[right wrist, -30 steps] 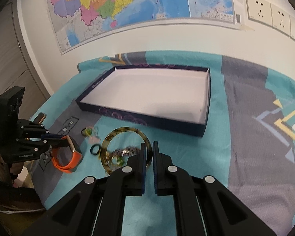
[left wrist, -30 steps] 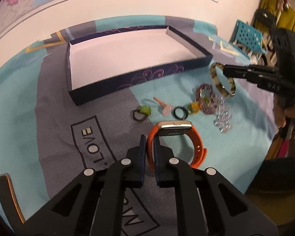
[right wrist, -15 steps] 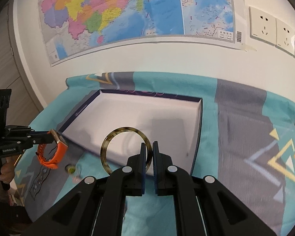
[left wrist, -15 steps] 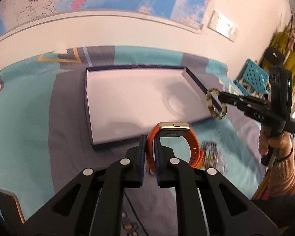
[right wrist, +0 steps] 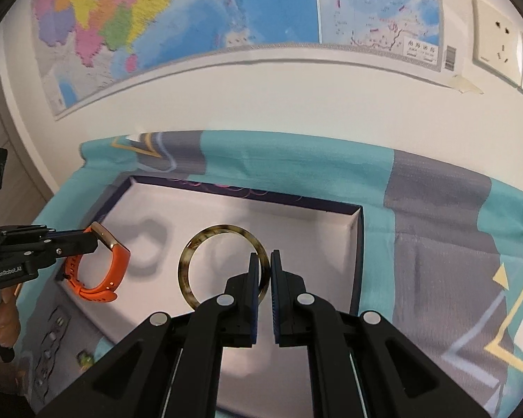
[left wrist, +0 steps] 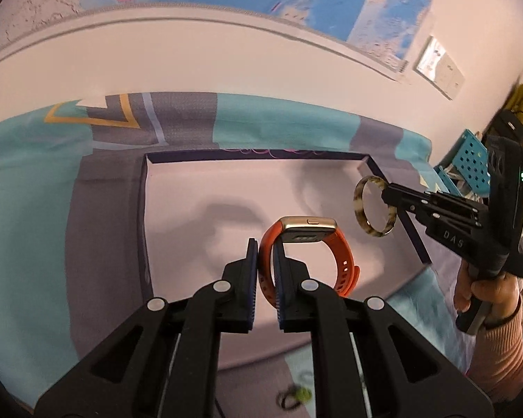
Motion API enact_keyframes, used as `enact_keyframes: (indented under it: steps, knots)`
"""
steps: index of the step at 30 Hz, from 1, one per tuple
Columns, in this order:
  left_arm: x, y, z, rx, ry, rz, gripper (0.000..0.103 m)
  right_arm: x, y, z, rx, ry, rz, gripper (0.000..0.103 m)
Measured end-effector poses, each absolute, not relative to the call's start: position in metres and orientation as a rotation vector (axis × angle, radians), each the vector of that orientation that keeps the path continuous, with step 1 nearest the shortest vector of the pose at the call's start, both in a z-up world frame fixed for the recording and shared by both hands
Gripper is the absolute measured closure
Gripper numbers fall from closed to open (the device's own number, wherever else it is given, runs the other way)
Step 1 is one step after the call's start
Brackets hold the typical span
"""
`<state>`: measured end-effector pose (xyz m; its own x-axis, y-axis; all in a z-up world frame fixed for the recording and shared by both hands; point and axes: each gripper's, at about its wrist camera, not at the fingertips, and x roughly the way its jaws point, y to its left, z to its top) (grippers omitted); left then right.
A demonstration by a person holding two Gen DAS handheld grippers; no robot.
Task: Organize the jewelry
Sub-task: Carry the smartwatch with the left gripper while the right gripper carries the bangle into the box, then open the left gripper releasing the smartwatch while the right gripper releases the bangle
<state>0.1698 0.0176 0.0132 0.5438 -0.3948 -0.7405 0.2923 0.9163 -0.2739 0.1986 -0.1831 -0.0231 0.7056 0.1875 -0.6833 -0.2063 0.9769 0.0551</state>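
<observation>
Left gripper (left wrist: 265,250) fingers pinch an orange-strapped, gold-faced smartwatch (left wrist: 308,254) above the white-lined navy tray (left wrist: 144,223); right gripper (right wrist: 264,263) fingers clamp a tortoiseshell bangle (right wrist: 223,264) (both airborne).

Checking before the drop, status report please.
Left hand-held gripper shut on watch. Right hand-held gripper shut on bangle. Both over box; nothing blocking.

Two wrist fisheye cameras look steeply down along their jaws from close above, sharing the white-lined tray (left wrist: 226,188) (right wrist: 296,216) and the wall map (left wrist: 366,7) (right wrist: 157,17) beyond.

One orange watch (left wrist: 334,261); one bangle (right wrist: 223,264); one tray (right wrist: 355,244).
</observation>
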Motion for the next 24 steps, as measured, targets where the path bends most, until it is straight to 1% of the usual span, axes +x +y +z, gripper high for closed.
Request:
enact_keyframes:
  steps: [9, 24]
  knots:
    - [0.219, 0.008, -0.004, -0.130, 0.965, -0.356, 0.094, 0.237, -0.174, -0.033, -0.038, 0.817, 0.185, 0.098]
    - [0.269, -0.002, -0.024, -0.157, 1.057, -0.264, 0.094, 0.276, -0.165, -0.047, -0.066, 0.913, 0.149, 0.098]
